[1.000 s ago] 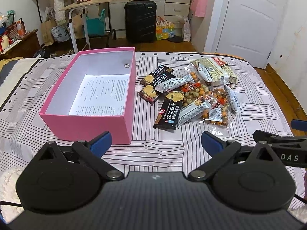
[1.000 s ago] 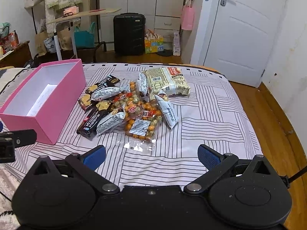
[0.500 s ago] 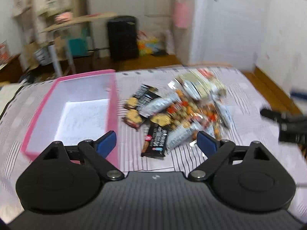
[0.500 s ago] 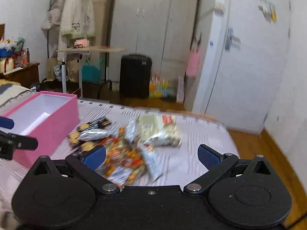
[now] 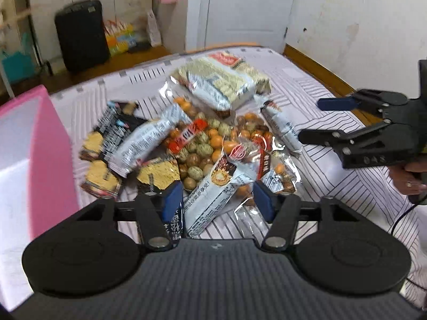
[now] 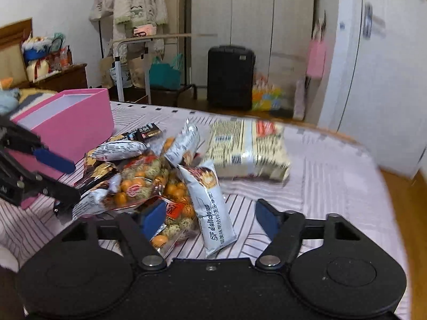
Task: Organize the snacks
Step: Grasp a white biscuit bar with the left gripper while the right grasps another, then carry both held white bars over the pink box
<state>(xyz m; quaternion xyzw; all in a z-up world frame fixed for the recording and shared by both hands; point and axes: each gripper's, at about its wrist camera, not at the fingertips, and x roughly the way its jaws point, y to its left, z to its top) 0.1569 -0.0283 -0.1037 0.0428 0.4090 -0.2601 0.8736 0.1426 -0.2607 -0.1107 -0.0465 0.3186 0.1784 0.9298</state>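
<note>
Two grippers, left (image 5: 217,200) and right (image 6: 206,217), fingers half-open and just narrowing, each straddle an ungripped silver packet (image 5: 210,200) to grab it.

Black suitcase (image 6: 231,76) upright on wood floor, w/ colourful bag (image 6: 265,95) just beside it, in front of pale wardrobe (image 6: 250,24). Teal bag (image 6: 164,73) under small table (image 6: 160,37); coats (image 6: 133,2) hang behind. White door (image 5: 240,8) at far side, pink bag (image 6: 316,58) hanging near it.
</note>
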